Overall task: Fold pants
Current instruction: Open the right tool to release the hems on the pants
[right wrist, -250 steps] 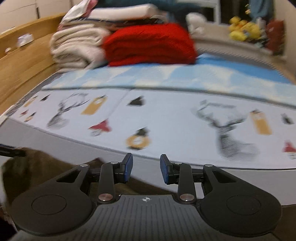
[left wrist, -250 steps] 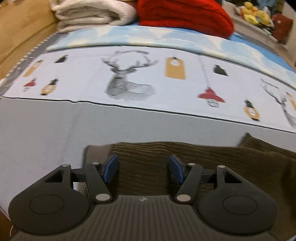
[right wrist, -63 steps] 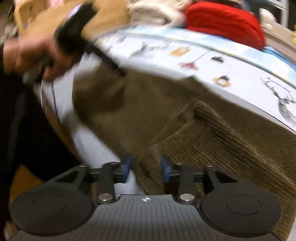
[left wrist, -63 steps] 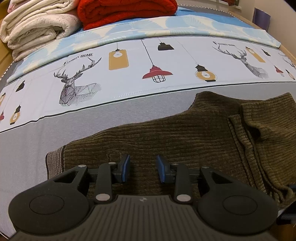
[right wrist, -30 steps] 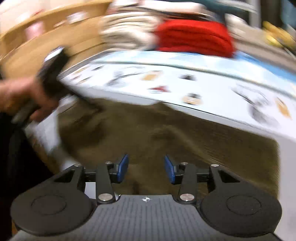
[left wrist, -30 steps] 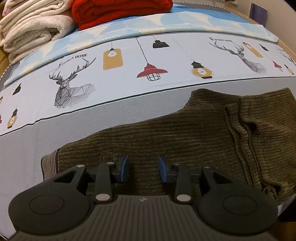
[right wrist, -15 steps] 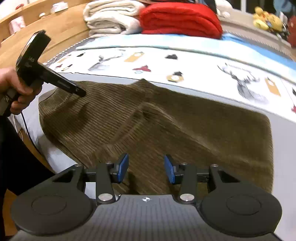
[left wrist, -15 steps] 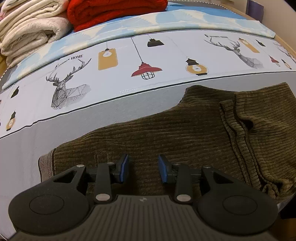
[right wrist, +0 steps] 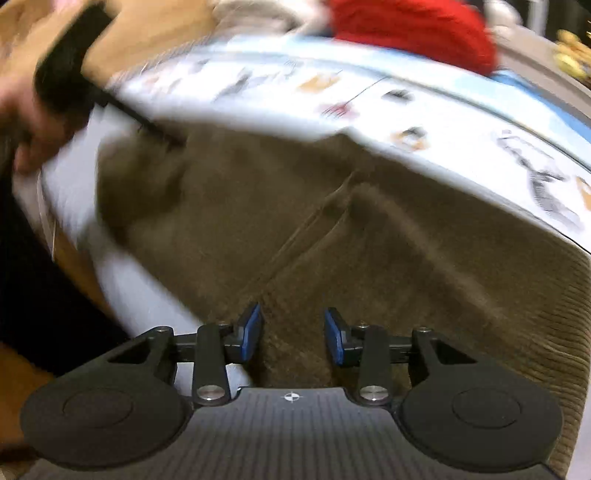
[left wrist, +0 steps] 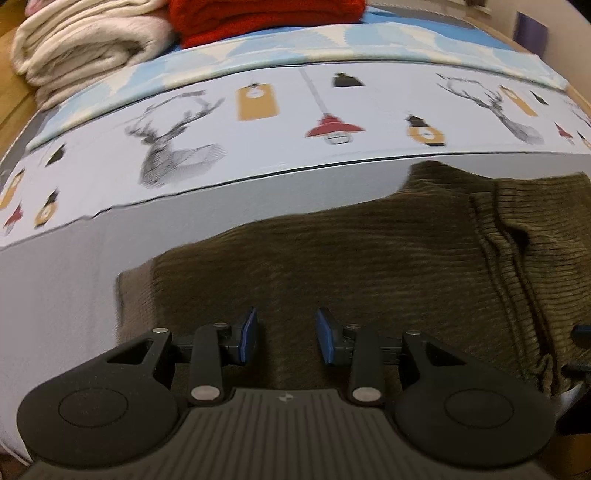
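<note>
bed: sheet (left wrist: 110, 229) printed with deer and lanterns
far end: cream blankets (left wrist: 85, 48), red blanket (left wrist: 266, 14)
side: wooden frame (right wrist: 155, 33)

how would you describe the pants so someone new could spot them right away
Start at the bed, spread with a pale sheet printed with deer and lamps. On its plain grey near strip, under the left tool, lie the pants: dark olive-brown ribbed corduroy. They are the only dark garment lying flat, unlike the red blanket and cream blanket stacked at the far end.

no legible text, labels, brands or numbers in either view
</note>
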`<state>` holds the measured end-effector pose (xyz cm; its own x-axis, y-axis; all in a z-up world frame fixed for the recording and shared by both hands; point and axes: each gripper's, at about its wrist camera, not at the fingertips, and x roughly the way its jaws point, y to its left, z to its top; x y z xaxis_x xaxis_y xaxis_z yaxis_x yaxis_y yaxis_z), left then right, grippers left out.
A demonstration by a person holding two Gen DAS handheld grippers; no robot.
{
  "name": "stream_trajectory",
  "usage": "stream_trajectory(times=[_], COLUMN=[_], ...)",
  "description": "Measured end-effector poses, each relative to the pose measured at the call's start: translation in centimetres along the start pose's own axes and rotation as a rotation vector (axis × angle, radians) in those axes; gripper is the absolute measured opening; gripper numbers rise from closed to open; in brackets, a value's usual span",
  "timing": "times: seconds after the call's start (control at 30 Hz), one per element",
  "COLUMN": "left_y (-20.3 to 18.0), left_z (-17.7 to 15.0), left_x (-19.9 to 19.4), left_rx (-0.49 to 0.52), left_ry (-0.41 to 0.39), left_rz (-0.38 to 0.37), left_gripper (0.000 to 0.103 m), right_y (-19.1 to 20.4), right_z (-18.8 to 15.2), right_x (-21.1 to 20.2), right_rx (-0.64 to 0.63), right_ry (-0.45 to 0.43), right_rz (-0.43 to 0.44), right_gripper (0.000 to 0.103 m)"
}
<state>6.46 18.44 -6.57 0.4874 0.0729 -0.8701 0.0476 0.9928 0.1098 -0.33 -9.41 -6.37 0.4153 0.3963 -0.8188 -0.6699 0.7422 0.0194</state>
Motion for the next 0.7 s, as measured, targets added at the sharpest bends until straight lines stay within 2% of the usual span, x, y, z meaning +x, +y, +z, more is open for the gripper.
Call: stream_trajectory(times=[0.07, 0.2, 0.33, 0.43, 0.57, 0.63, 0.7], left_y=[1.7, 5.2, 9.4, 12.7, 15.7, 16.3, 16.5], left_z=[-0.8, -2.6, -4.9, -6.9, -8.8, -9.2, -9.2], left_x=[-0.7, -2.3, -3.8, -4.0, -3.1, -2.4, -1.4], left_rx=[-0.044, -0.149, -0.293, -0.440, -0.600, -0.665, -0.718], left_ry=[-0.011, -0.040, -0.058, -0.025, 0.059, 0.095, 0.126], left_rz=[0.004, 0.010, -0.032, -0.091, -0.167, -0.214, -0.247], left_gripper=[0.039, 0.040, 0.051, 0.060, 0.069, 0.074, 0.074], right_y=[0.1, -1.6, -4.8, -7.1, -8.9, -9.3, -9.7], right_z=[0.8, 2.9, 5.8, 6.7, 4.6, 3.7, 3.7], right_x=[-0.4, -2.9, -7.3, -8.9, -7.4, -5.6, -5.5], right_rx=[-0.013, 0.093, 0.168, 0.183, 0.221, 0.264, 0.315], right_ry=[-0.021, -0.125, -0.265, -0.312, -0.294, -0.194, -0.224], right_rz=[-0.012, -0.069, -0.142, -0.170, -0.253, -0.334, -0.358], right_gripper=[0.039, 0.040, 0.049, 0.056, 0.057, 0.055, 0.054])
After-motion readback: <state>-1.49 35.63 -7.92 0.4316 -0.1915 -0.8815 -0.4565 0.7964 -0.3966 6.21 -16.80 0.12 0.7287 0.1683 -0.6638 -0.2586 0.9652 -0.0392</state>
